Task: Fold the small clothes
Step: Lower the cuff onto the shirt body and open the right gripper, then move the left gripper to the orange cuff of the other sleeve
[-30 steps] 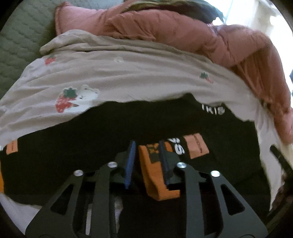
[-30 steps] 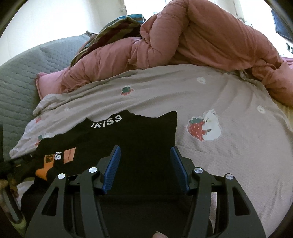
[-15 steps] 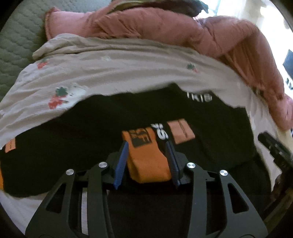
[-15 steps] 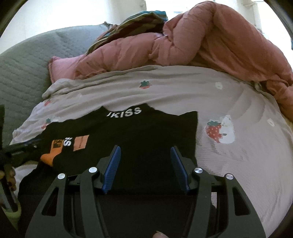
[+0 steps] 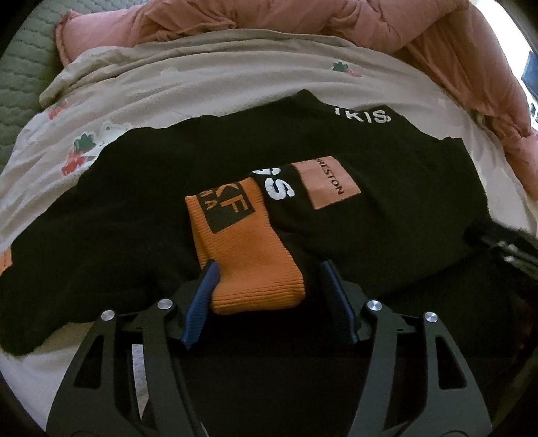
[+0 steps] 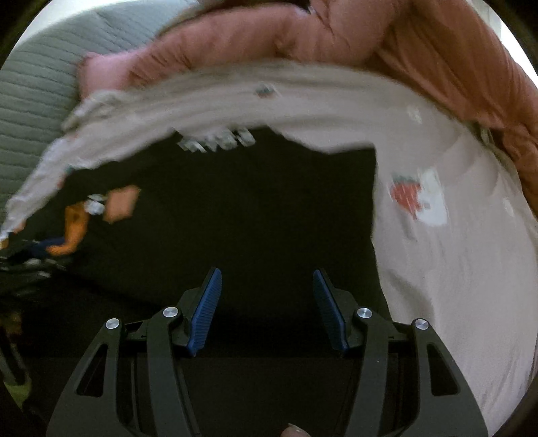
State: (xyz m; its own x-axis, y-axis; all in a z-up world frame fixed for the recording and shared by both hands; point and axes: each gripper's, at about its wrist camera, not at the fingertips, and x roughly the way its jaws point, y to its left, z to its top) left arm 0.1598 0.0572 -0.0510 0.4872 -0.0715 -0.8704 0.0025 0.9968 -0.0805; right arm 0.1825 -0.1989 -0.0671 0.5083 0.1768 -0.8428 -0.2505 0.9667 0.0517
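Note:
A black top (image 5: 134, 201) with white lettering and a pink patch lies spread on the bed. Its orange ribbed cuff (image 5: 245, 248) is folded in onto the body. My left gripper (image 5: 269, 269) hovers low over that cuff with its jaws opening. The cuff lies between the blue pads, the left pad at its edge and the right pad apart from it. In the blurred right wrist view my right gripper (image 6: 267, 274) stands open just above the black top (image 6: 252, 201), near its right edge, with nothing between the fingers. The orange cuff (image 6: 72, 228) shows at far left there.
A beige sheet (image 5: 201, 74) printed with strawberries covers the bed. A bunched pink duvet (image 5: 302, 23) lies along the far side, and a grey quilted cushion (image 5: 23, 67) stands at the far left. A person's fingertip (image 6: 292, 432) shows at the bottom edge.
The left jaws have widened and let go of the orange cuff, which now lies flat on the black top. Both grippers have sunk closer to the garment; the right stayed open.

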